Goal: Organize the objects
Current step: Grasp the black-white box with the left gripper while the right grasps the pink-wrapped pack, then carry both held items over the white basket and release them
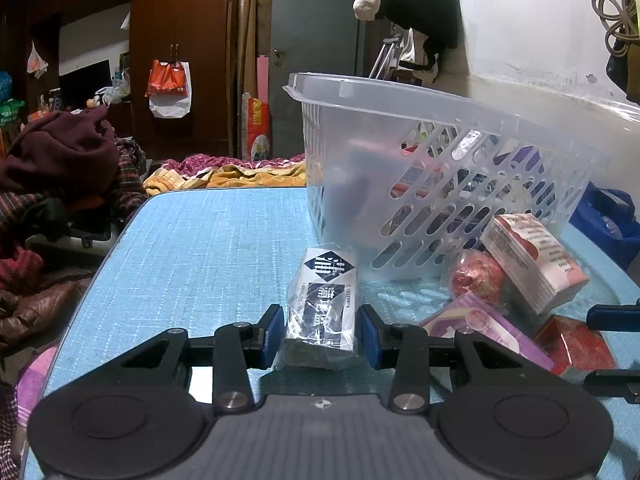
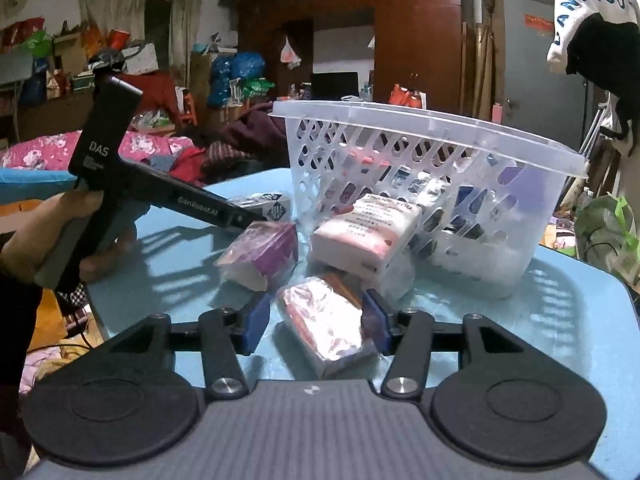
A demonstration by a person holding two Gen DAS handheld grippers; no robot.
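Note:
A clear plastic basket (image 1: 404,100) (image 2: 400,120) holding several packs stands on the blue table (image 1: 200,248). My left gripper (image 1: 322,334) is open, its blue pads on either side of a dark blue-and-white box in clear wrap (image 1: 324,312) lying on the table; a small gap shows on each side. My right gripper (image 2: 316,322) is open around a red box in shiny wrap (image 2: 324,320), also lying on the table. A purple box (image 2: 260,256), a pink-and-white pack (image 2: 368,232) and a red ball (image 1: 476,276) lie by the basket.
The left gripper's handle and the hand holding it (image 2: 100,184) cross the left of the right wrist view. Clothes and bedding (image 1: 60,168) pile up beyond the table's left edge. A blue bag (image 1: 608,220) sits right of the basket.

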